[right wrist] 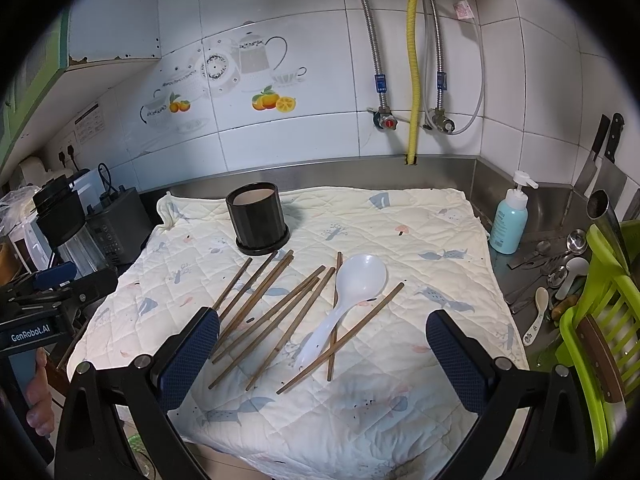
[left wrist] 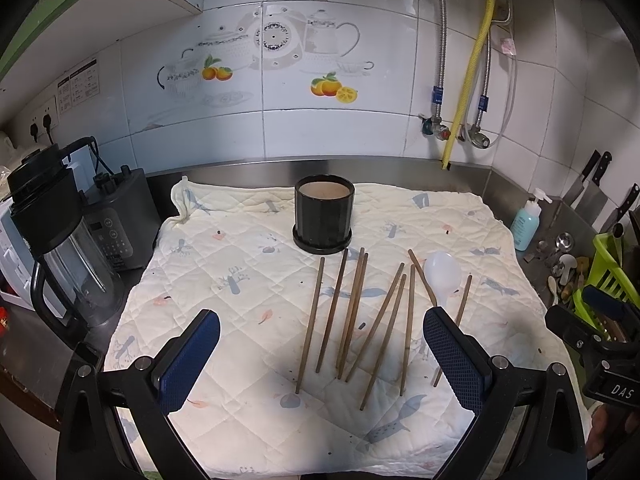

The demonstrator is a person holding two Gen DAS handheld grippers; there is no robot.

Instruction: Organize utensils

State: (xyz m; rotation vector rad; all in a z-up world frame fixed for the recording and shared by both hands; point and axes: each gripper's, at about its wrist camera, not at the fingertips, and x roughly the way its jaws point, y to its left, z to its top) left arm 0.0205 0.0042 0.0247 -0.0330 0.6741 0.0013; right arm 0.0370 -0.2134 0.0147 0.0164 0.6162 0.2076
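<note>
Loose chopsticks and a spoon wait on the quilted cloth, in front of the empty black holder.

The chopsticks (right wrist: 276, 312) lie fanned and partly crossed on the cloth (right wrist: 400, 224); they look thin, stiff and light, likely to roll or slip, so a pinch near mid-length on one lying apart seems safest. The white plastic spoon (right wrist: 352, 292) rests across two of them, bowl toward the wall; it looks light and smooth, best taken by its narrow handle. The black holder (right wrist: 260, 220) stands upright just behind, near the cloth's back edge. The left gripper (left wrist: 320, 356) and right gripper (right wrist: 322, 354) both hover above the cloth with jaws spread wide, holding nothing. A soap bottle (right wrist: 510, 220) stands off the cloth to the right.
</note>
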